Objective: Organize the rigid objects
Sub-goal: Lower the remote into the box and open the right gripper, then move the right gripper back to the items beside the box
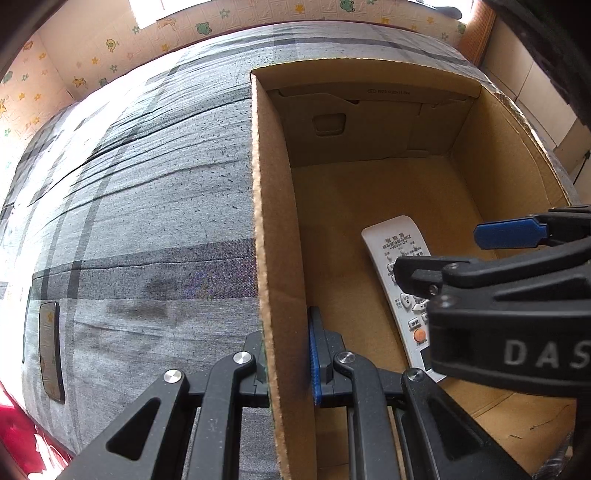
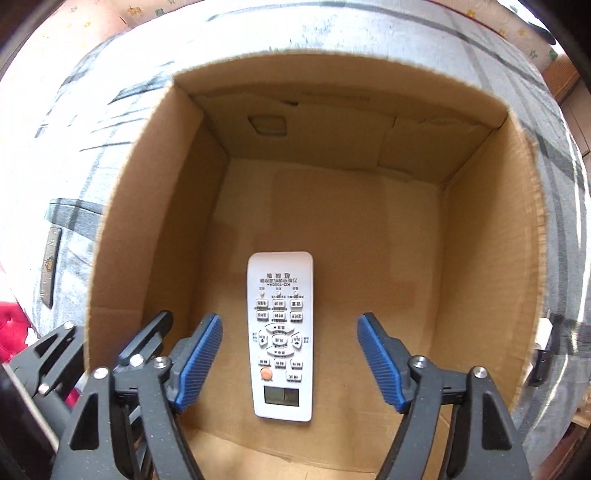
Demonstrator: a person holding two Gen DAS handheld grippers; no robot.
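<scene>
Bed cover (image 1: 147,221) – grey plaid fabric w/ dark stripes, creased. Wall (image 1: 92,59) behind – cream tiles w/ frog & star motifs. Red fabric (image 1: 22,435) at lower-left corner. Wood frame (image 1: 476,33) upper right.

In the left wrist view, the right tongs (image 1: 436,254) cover the middle and lower part of the white remote (image 1: 388,240), so only its top end and a strip of buttons show; the tongs' own body runs off the frame at 3 o'clock. The box wall (image 1: 273,258) hides all but a sliver of the left tongs' (image 1: 288,362) outer pad. At 8 o'clock a dark flat object (image 1: 50,350) lies on the grey checked cloth (image 1: 147,184); what it is cannot be told. In the right wrist view the remote's small print is too fine to read, and a red thing (image 2: 14,325) at 9 o'clock is cut off.
</scene>
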